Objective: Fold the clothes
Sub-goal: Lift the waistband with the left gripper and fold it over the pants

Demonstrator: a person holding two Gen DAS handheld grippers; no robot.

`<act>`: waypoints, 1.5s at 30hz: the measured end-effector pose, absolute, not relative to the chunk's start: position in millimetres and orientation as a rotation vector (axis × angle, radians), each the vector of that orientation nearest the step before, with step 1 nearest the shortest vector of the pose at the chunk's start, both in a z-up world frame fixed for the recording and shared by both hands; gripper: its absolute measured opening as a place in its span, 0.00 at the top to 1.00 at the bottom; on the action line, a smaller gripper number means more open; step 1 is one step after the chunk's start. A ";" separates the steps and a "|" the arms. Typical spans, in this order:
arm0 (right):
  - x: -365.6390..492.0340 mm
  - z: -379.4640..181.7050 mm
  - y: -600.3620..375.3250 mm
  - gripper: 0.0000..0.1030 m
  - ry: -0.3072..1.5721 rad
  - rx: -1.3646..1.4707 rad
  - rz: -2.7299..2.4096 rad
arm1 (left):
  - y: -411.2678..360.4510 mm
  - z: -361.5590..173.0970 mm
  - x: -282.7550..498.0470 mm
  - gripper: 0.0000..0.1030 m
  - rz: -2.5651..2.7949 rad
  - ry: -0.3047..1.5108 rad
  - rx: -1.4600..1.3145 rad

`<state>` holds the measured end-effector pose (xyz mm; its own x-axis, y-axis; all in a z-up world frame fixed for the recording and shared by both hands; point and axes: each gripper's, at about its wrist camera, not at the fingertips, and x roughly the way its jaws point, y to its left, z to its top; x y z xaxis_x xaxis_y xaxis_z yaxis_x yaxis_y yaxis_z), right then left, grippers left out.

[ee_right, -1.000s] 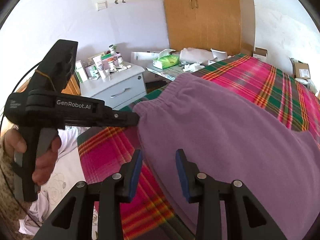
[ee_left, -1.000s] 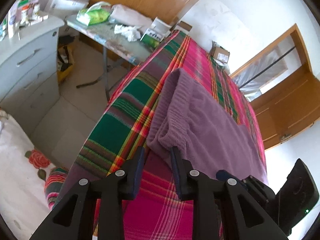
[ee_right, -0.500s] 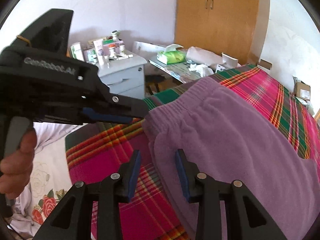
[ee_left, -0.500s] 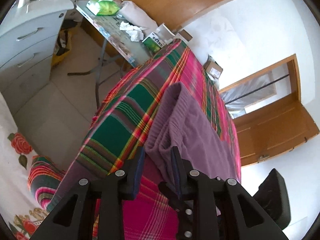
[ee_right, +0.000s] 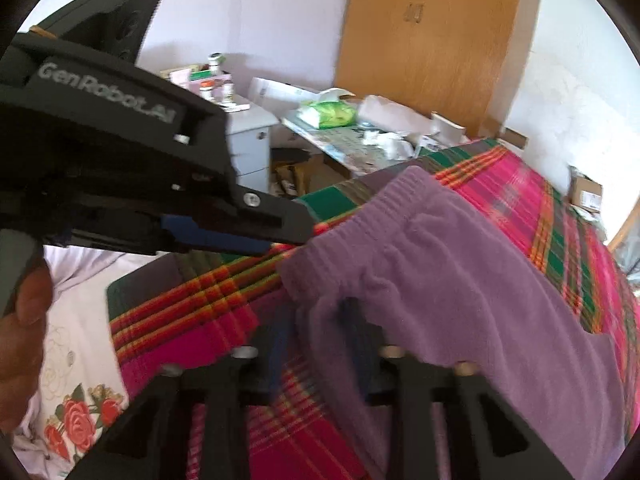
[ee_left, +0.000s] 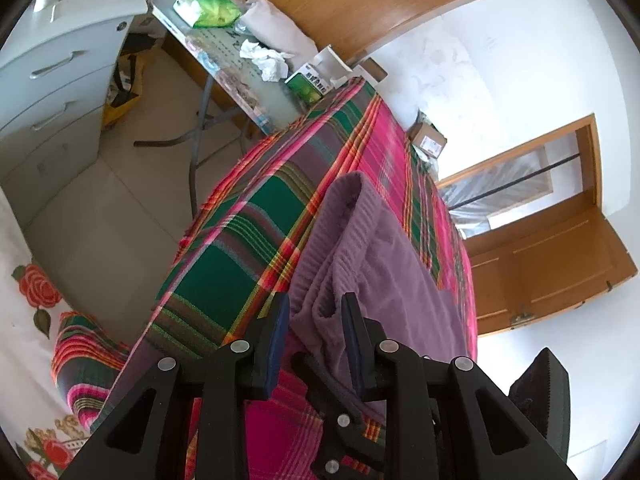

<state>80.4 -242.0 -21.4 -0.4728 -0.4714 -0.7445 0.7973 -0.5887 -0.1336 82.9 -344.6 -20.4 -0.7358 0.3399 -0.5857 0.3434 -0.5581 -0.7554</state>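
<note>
Two grippers meet at the near corner of the purple pants (ee_left: 384, 256), which lie flat on a plaid blanket (ee_left: 248, 248) covering the bed, waistband toward the lower centre of both frames. In the left wrist view, the left gripper (ee_left: 314, 322) has its jaws spread on either side of a bunched fold of the waistband, the cloth sitting between the blue pads without being squeezed. In the blurred right wrist view, the right gripper (ee_right: 316, 344) also has its jaws apart, with the pants' edge draped between them; the left gripper enters from the left of that frame, held by a hand (ee_right: 20, 320). A cluttered tabletop (ee_left: 240, 76) and white drawers (ee_left: 56, 92) stand in the upper left, beyond the bed.
</note>
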 end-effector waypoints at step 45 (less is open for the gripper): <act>55.6 -13.4 -220.7 0.94 0.310 0.839 -2.091 | -351.9 -36.8 -27.8 0.86 -2.499 1.696 1.423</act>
